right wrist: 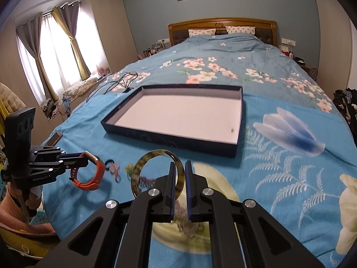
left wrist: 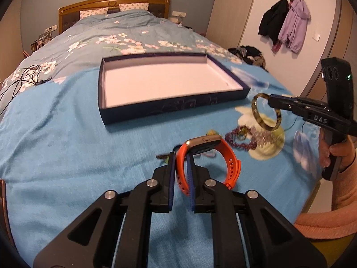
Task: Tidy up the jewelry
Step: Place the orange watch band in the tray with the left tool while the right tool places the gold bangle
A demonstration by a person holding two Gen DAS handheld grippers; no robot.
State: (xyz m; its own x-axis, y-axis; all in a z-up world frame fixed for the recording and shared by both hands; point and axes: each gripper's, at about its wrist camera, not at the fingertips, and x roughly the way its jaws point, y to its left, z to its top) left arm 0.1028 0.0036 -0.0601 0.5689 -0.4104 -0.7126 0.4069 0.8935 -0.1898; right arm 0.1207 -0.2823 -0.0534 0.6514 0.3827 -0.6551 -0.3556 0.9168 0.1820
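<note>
In the left wrist view my left gripper (left wrist: 181, 158) is shut on the strap of an orange watch (left wrist: 233, 156), held just above the blue bedspread. The right wrist view shows that gripper (right wrist: 86, 158) and watch (right wrist: 101, 167) at the left. My right gripper (right wrist: 179, 165) is shut on a mottled brown bangle (right wrist: 154, 152), also off the bed. From the left it appears as the right gripper (left wrist: 271, 100) with the bangle (left wrist: 255, 111). An open dark-blue box (left wrist: 174, 109) (right wrist: 167, 140) with a white floor lies beyond both. A purple bead necklace (left wrist: 236, 141) lies below the bangle.
Small hair ties (right wrist: 112, 167) lie on the bedspread between the grippers. Black cables (left wrist: 24, 76) (right wrist: 120, 82) trail over the quilt left of the box. A hand (left wrist: 337, 154) in a pink sleeve holds the right gripper. The bed's edge drops off at the right.
</note>
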